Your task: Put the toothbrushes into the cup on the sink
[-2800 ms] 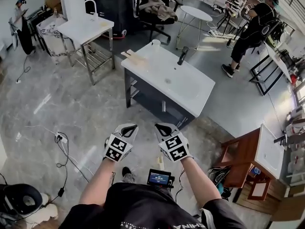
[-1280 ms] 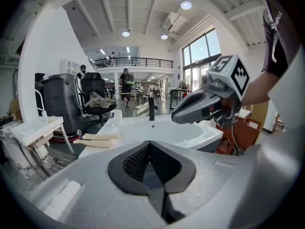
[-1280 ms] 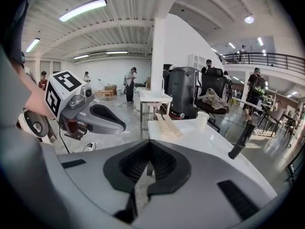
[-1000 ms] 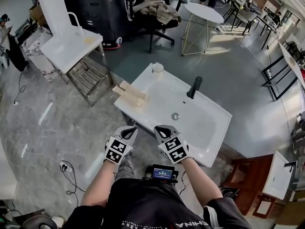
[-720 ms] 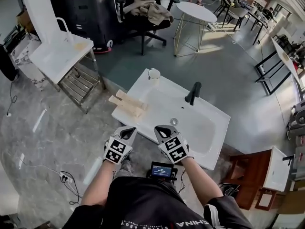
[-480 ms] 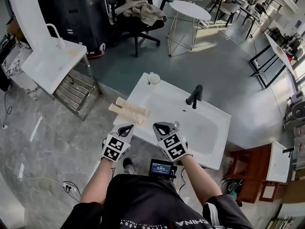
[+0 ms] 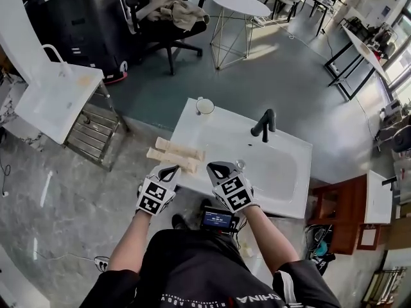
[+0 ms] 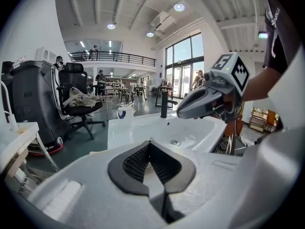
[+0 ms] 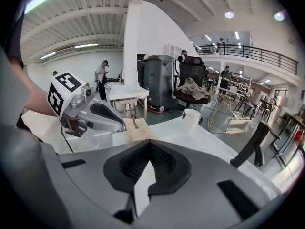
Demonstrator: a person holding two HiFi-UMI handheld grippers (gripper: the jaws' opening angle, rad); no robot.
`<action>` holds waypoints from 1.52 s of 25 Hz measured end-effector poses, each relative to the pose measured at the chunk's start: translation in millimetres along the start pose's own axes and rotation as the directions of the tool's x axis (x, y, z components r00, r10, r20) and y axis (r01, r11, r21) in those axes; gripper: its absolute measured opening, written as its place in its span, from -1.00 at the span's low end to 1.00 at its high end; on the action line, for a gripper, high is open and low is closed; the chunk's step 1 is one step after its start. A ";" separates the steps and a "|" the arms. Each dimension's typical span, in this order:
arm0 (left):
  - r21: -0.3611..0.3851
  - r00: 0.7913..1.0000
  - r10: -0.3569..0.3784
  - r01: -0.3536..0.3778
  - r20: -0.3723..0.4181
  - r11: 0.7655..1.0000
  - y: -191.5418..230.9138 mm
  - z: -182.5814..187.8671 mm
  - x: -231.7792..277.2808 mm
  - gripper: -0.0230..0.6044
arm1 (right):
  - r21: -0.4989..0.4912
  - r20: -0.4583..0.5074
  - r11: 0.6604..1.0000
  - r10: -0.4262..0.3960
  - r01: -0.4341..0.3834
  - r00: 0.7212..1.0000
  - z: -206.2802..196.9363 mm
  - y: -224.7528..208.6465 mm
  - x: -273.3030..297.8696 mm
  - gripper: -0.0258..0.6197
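A white sink [image 7: 282,172] stands in front of me, with a black faucet [image 7: 264,124] at its back. A white cup [image 7: 205,106] sits on the sink's far left corner. Two pale, wood-coloured toothbrushes [image 7: 173,156] lie side by side on its left edge. My left gripper [image 7: 173,170] hovers shut and empty just in front of them. Beside it, my right gripper [image 7: 213,167] is shut and empty over the sink's front rim. The left gripper view shows the cup [image 8: 125,113], the faucet [image 8: 164,104] and the right gripper [image 8: 209,97]. The right gripper view shows the toothbrushes [image 9: 138,128], the cup [image 9: 192,119] and the left gripper [image 9: 90,113].
A second white sink on a metal frame [image 7: 54,101] stands to the left. Behind the sink are an office chair with clothes on it [image 7: 168,11] and a round white table [image 7: 239,5]. A wooden cabinet [image 7: 334,204] is at the right. Grey marble floor surrounds the sink.
I have walked up to the sink: it has come from far ahead to just under the grippers. Both grippers stayed shut and side by side.
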State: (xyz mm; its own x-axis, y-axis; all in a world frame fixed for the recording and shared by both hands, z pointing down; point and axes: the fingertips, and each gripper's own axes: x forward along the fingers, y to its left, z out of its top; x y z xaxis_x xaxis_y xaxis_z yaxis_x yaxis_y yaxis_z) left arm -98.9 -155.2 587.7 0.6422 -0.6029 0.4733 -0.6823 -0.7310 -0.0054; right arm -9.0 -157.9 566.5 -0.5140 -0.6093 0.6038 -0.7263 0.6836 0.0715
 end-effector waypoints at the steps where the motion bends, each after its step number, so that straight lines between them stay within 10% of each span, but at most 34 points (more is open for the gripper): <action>1: 0.000 1.000 -0.002 0.002 0.001 1.000 2.0 0.9 2.0 -0.94 | 0.005 -0.002 1.000 -0.001 0.001 1.000 1.2 -1.8 2.1 -0.89; 22: -0.029 0.999 -0.024 0.023 -0.049 0.999 11.4 4.8 40.3 -0.94 | 0.200 -0.069 0.979 0.045 -0.031 0.997 -27.2 -41.2 50.6 -0.89; 38: -0.088 0.995 -0.019 0.011 -0.100 0.996 14.5 -18.3 55.9 -0.94 | 0.494 -0.065 0.844 0.276 -0.209 0.959 -68.0 -47.4 113.5 -0.38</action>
State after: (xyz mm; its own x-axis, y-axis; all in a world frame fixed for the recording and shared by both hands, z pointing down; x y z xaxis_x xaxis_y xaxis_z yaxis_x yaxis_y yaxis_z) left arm -79.3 -193.7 630.2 0.6173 -0.5537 0.5589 -0.7034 -0.7066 0.0770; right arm -1.9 -232.2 685.7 -0.6634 -0.3698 0.6505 -0.7310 0.5060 -0.4577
